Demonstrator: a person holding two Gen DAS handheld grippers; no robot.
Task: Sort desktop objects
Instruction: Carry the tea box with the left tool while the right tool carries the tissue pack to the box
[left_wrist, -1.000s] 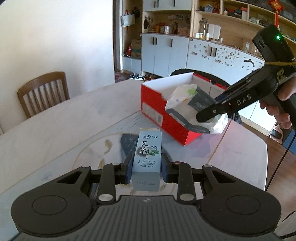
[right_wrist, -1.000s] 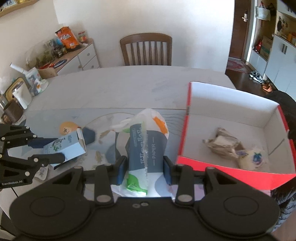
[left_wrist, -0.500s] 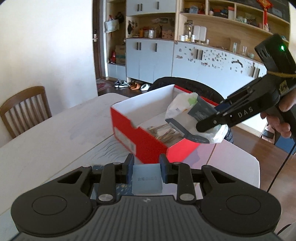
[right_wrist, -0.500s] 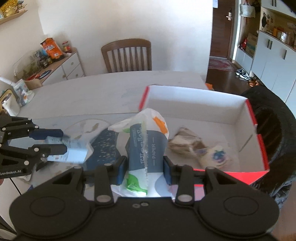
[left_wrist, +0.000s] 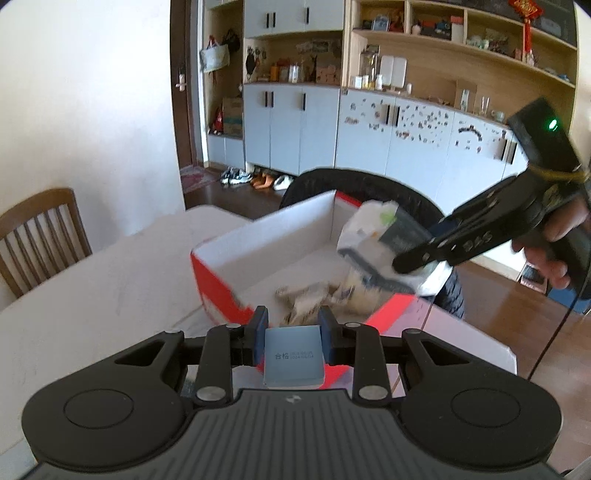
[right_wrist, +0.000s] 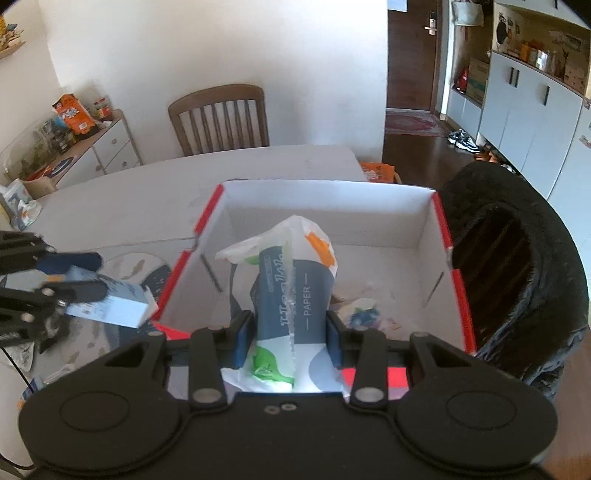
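Wooden chair (right_wrist: 221, 118) behind table; shoes (left_wrist: 255, 179) by cabinets (left_wrist: 295, 125).

"PAPER" on the tissue pack (right_wrist: 295, 295); "合格" on the small blue box (left_wrist: 294, 356).

— What do we see in the red box (right_wrist: 456, 295)?
— White walls inside, open top, crumpled wrappers (right_wrist: 364, 314) on its floor.
— And our tissue pack (right_wrist: 295, 295)?
— White, grey and green, upright above the box.
— The small blue carton (left_wrist: 294, 356)?
— Lying level, just beside the box's near wall.
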